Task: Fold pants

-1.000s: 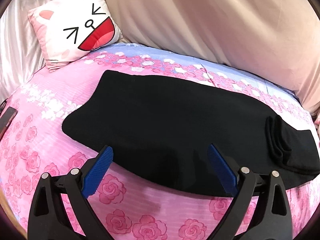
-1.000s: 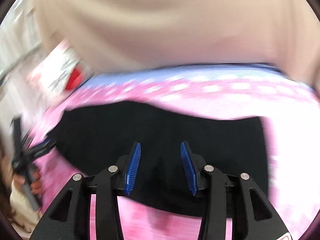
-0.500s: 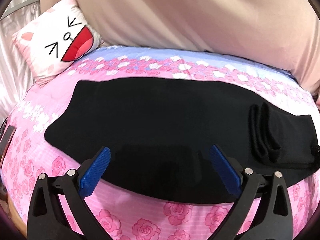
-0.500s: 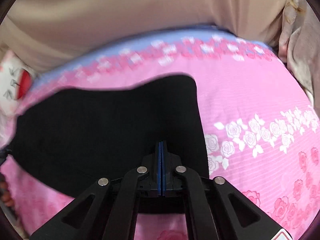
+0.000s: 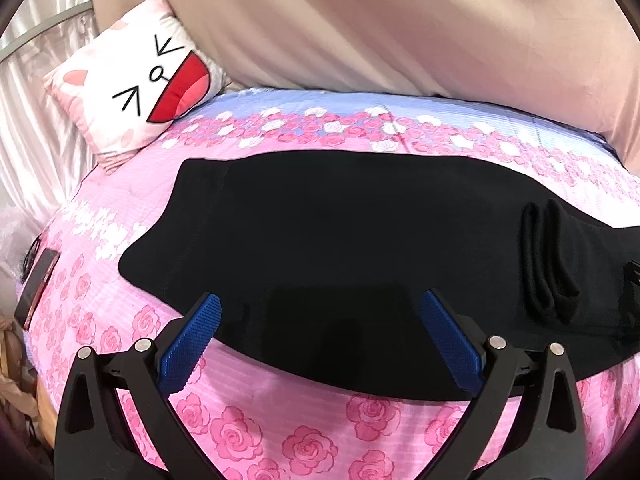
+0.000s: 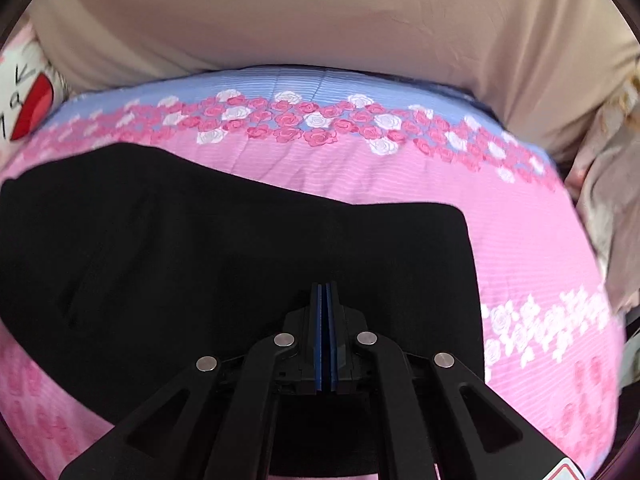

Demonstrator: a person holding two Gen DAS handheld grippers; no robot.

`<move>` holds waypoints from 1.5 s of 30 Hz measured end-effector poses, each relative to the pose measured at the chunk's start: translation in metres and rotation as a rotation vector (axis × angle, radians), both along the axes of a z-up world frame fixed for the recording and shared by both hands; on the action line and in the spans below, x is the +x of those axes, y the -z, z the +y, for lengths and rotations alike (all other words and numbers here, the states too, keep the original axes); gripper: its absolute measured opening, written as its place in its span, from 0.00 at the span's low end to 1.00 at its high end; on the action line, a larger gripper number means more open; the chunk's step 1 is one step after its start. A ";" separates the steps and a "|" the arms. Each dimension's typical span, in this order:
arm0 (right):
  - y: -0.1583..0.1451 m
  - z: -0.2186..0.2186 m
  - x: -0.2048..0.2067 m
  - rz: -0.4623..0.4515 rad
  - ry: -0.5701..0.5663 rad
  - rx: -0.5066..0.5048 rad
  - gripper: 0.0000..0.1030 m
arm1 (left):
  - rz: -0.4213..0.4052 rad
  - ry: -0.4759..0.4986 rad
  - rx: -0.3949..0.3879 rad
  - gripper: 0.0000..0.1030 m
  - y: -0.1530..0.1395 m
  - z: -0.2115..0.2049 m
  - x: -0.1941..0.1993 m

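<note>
Black pants [image 5: 340,232] lie flat across the pink rose-print bed cover [image 5: 280,420], stretched from left to right. Near their right end the cloth is bunched into a small rolled fold [image 5: 548,264]. My left gripper [image 5: 320,298] is open wide and hovers over the near edge of the pants with nothing between its blue pads. In the right wrist view the pants [image 6: 200,248] end in a squared edge at the right. My right gripper [image 6: 326,286] is low over that end, its pads shut to a hairline. No cloth shows between them.
A white cushion with a cartoon cat face [image 5: 140,92] leans at the back left. Beige cloth [image 5: 400,20] hangs behind the bed. A flat dark device [image 5: 36,280] lies at the left edge. Grey fabric [image 6: 608,208] is piled at the bed's right side.
My right gripper has gone from open to shut, swung towards the right end of the pants and come down closer. The left gripper stayed open and shifted a little sideways along the pants.
</note>
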State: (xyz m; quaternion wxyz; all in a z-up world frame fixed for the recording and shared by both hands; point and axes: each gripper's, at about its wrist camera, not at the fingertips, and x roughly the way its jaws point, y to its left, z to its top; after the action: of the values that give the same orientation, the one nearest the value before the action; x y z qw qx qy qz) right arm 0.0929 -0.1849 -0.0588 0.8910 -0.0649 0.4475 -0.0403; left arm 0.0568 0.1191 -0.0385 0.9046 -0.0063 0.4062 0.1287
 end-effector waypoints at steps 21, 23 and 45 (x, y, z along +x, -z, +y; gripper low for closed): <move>-0.021 0.020 -0.034 -0.102 -0.143 0.274 0.38 | 0.013 -0.403 -0.335 0.95 0.039 0.191 -0.015; -0.029 0.051 -0.040 -0.117 -0.250 0.283 0.73 | 0.014 -0.377 -0.343 0.95 0.041 0.187 -0.011; -0.008 0.152 -0.009 -0.047 -0.430 0.334 0.34 | -0.019 -0.349 -0.299 0.95 0.046 0.178 0.024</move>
State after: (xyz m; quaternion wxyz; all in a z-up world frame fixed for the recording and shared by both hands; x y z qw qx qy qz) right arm 0.0838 -0.0331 -0.0506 0.8875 -0.0098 0.4033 0.2226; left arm 0.0810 0.2974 -0.0843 0.8614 -0.2117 0.4051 0.2215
